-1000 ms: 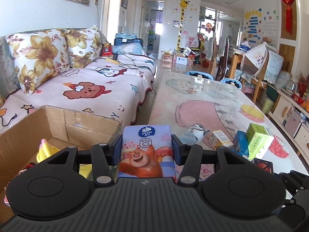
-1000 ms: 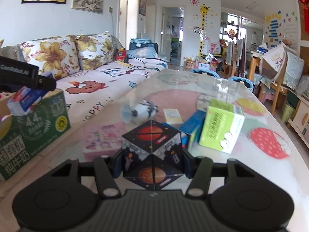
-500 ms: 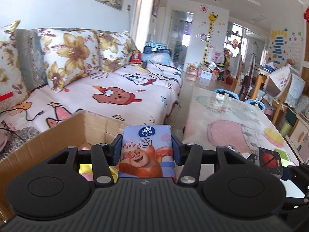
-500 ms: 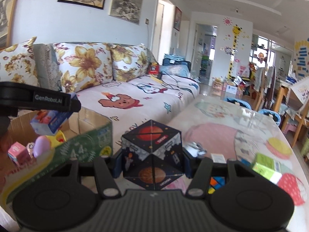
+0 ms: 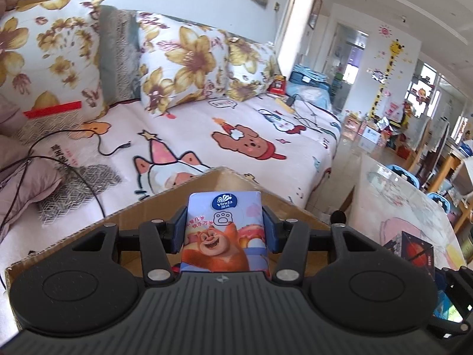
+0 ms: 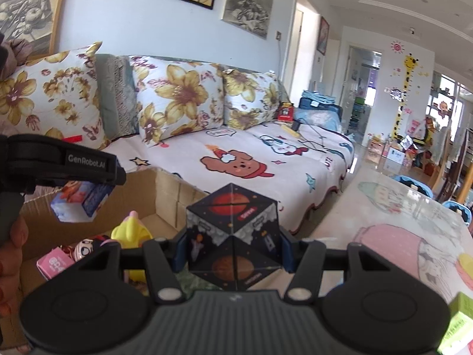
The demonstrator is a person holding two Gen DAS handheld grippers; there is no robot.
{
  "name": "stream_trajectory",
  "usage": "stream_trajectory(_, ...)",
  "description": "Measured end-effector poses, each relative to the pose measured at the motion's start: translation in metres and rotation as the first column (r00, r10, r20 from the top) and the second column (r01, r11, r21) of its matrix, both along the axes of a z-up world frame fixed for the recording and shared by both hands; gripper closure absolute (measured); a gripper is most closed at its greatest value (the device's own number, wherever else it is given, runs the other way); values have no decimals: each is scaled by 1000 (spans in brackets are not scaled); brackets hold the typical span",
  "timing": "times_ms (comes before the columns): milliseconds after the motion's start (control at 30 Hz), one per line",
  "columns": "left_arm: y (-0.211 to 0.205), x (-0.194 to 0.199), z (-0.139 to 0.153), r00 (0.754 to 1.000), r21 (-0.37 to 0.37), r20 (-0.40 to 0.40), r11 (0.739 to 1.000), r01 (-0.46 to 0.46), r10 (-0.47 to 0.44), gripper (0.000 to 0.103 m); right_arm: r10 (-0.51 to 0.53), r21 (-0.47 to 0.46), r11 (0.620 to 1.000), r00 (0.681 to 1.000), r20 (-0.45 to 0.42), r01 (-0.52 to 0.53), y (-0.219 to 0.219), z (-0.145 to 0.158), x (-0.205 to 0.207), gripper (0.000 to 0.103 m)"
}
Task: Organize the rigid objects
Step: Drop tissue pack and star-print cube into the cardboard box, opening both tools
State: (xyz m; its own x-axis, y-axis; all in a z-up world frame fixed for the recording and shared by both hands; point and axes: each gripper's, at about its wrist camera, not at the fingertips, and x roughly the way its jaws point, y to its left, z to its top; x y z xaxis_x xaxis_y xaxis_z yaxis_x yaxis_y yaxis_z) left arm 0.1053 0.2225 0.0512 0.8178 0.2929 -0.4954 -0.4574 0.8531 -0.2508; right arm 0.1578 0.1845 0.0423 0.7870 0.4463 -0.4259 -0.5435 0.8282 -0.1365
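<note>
Box [image 6: 165, 189] part full; toys [image 6: 130, 232] maybe obstruct.

Tissue pack [image 5: 224, 230]: pale blue-lilac, orange cartoon bear, blue round logo. Cube [image 6: 233, 241]: black, red and brown planets. Cardboard box [image 6: 165, 189]: plain brown; inside it, yellow toy [image 6: 130, 232], pink packet [image 6: 53, 264]. Behind box, sofa cover [image 6: 266, 159]: pink-white, brown bear print; 3 cushions [image 6: 177, 100]: white, yellow flowers.

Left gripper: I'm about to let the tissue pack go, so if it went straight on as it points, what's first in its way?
Probably the cardboard box's far wall, just beyond the tissue pack that the left gripper holds; depth is unclear.
</note>
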Motion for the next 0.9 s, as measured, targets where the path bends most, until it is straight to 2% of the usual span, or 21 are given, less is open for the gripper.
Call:
stream_trajectory(400,6,-5,-2,998,-39,-34,998,-58,57,40,55,-35,998,998,-29,-56,39,-15,23,45)
stream_trajectory(533,7,-4,-3,997,-40,-50,997,-67,65,41,47,-32,998,998,-36,-48,42,-16,25,35)
stream_trajectory(600,8,-3,-2,995,-29,-57,996,-85,84,30,38,-14,999,999,-18,-38,37,-13,20,29)
stream_trajectory(633,8,-3,-1,995,-23,-54,996,-88,87,20,28,-6,1000,1000,-12,-28,33,-11,17,26)
stream_trajectory(667,7,-4,0,995,-18,-50,996,-87,86,16,13,1,1000,1000,-4,-13,29,-9,15,25)
stream_trajectory(767,4,-4,1,996,-1,-49,997,-76,76,7,-27,20,999,999,20,27,15,-5,5,19)
stream_trajectory(900,0,-3,1,997,16,-51,999,-51,52,5,-80,39,996,996,46,79,-4,-6,-8,9)
